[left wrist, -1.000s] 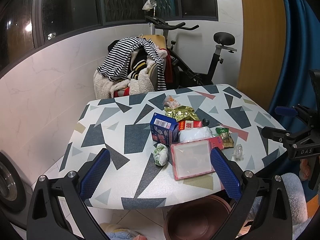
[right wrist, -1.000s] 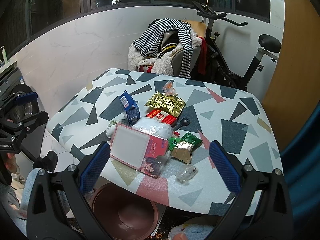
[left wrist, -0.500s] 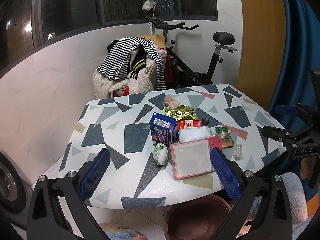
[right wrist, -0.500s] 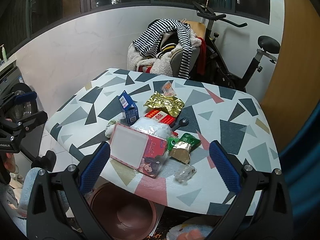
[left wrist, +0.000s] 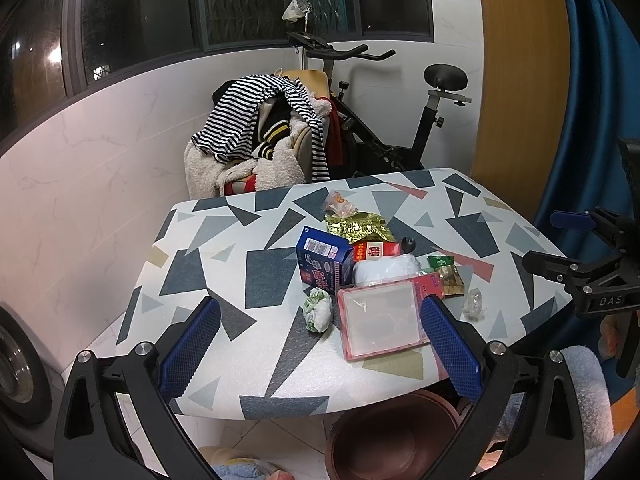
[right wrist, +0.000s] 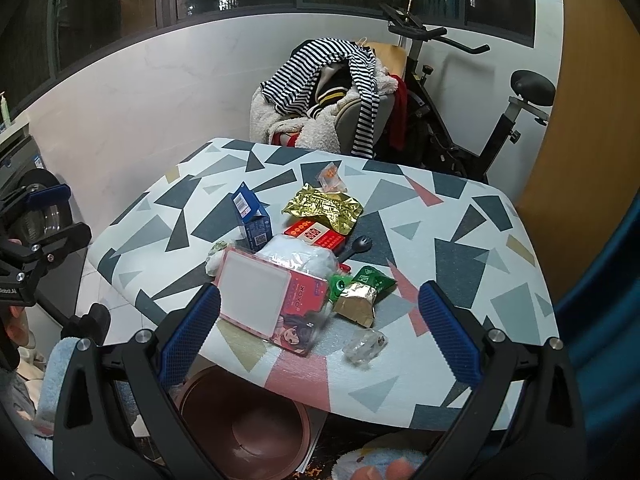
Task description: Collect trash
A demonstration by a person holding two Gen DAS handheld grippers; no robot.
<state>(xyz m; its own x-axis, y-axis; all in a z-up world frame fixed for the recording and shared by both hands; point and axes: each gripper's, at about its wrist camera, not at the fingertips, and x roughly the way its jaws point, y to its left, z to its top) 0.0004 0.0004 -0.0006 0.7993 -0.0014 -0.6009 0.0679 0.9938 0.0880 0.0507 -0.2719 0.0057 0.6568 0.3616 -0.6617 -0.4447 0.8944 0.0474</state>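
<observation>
Left wrist view: left gripper [left wrist: 320, 338] held off the near edge of the table [left wrist: 208, 280], fingers wide apart, holding nothing; right gripper [right wrist: 320, 334] likewise spread and empty, off the same near edge; trash clustered mid-table toward the near edge, none yet collected as far as can be judged; items: pink box [left wrist: 382, 322] nearest the edge, overlapped at its far side by a white plastic bag [left wrist: 384, 270]; blue carton [left wrist: 324, 260] upright just beyond; crumpled green-and-white wrapper [left wrist: 318, 310] beside the pink box; gold foil bag [left wrist: 358, 228] farther back; red packet [left wrist: 376, 250]; green sachet [right wrist: 372, 280]; clear crumpled wrapper [right wrist: 364, 346] nearest the right gripper; brown bin [right wrist: 244, 424] on the floor under the near edge, appearing empty; whole pile left to move.
</observation>
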